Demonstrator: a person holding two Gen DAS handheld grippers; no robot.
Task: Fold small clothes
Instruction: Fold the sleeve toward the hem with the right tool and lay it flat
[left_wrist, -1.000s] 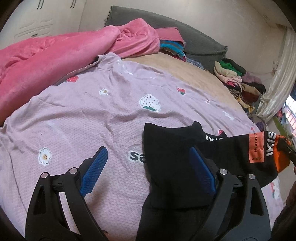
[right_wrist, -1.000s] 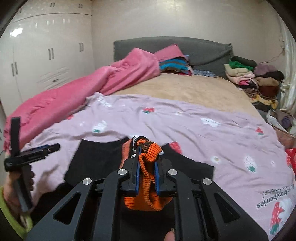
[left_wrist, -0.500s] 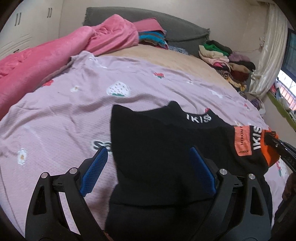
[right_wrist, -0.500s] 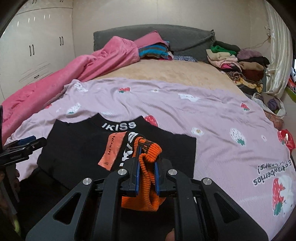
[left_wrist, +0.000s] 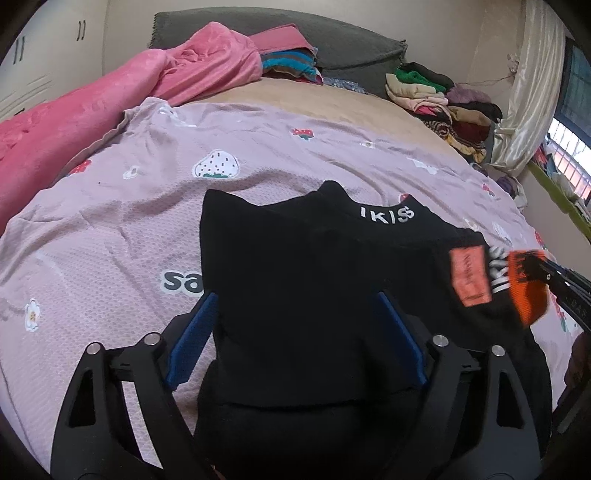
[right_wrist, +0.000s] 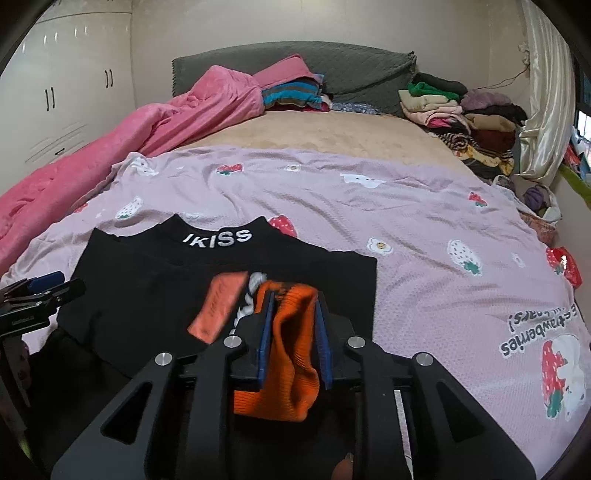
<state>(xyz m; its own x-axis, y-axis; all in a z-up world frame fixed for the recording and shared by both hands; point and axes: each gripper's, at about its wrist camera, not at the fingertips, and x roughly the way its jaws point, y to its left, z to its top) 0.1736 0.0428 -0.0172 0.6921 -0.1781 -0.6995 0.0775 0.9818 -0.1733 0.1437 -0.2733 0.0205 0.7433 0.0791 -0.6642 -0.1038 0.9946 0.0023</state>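
A black sweater (right_wrist: 155, 295) with the white letters "IKISS" on its collar is lying flat on the lilac strawberry sheet (right_wrist: 406, 229), in the lower left of the right wrist view, and its sleeve with the orange cuff (right_wrist: 291, 354) and an orange patch is lying folded across its front. The left gripper (left_wrist: 295, 339) is standing wide, its jaws closing a little, with the sweater's near edge between the blue pads (left_wrist: 190, 341), not pressed. The right gripper (right_wrist: 293, 339) is opening its narrow jaws, and the orange cuff is sitting between them, touching both pads.
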